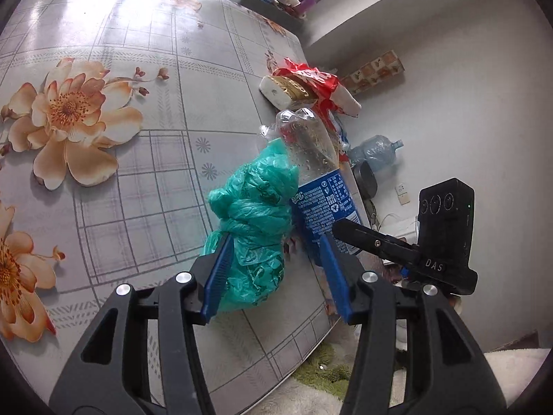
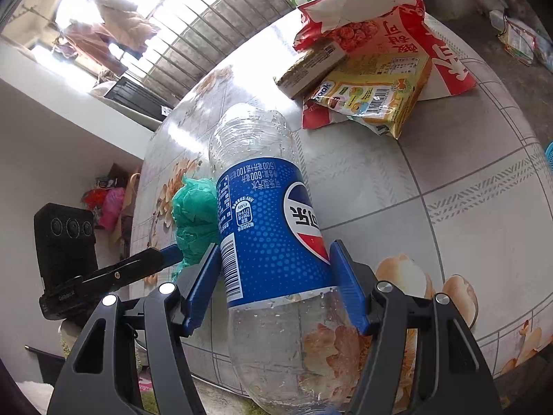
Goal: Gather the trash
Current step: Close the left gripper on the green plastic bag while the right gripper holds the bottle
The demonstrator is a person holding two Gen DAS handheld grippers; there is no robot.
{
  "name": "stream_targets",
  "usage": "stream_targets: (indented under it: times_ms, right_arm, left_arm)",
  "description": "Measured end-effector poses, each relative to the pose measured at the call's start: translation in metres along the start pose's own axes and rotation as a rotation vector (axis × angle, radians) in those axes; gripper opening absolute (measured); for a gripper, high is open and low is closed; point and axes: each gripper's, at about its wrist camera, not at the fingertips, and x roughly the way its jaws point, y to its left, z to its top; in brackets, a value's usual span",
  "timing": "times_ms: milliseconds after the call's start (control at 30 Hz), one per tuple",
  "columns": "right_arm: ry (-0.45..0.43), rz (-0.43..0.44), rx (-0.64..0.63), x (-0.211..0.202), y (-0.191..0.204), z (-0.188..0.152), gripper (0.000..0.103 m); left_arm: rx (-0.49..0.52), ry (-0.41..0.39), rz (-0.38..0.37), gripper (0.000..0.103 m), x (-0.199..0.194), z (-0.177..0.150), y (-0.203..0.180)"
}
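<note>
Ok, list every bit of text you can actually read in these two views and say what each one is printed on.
"DAS": black camera unit on the right gripper.
"600": blue label of the plastic bottle, printed upside down in this view; the rest there is Chinese print, too small to read.
"pak": yellow snack packet, partly covered word.
Red snack bag: large Chinese characters, not transcribed.
Barcode digits: too small.

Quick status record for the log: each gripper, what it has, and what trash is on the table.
left gripper: jaws apart, around the green plastic bag, not clearly pressing it
right gripper: shut on the clear bottle, at its blue label
bag and bottle: side by side, touching
other trash: red snack bag, yellow wrapper, flat cardboard piece, piled at the far end
surface: floral table
</note>
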Motion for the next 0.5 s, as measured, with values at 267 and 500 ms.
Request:
stream_targets:
  times_ms: [267,500]
  right_arm:
    - [-0.004,-0.019,-0.025,-0.002,0.007,-0.002,0.063]
    - [0.010,-0.002,0.000,-0.004,0.000,0.000,0.064]
  left_arm:
    - [0.097,-0.035,0.198,0.054,0.007,-0.003,-0.018]
    - [0.138,-0.048,0.282,0.053,0.019,0.002,-0.021]
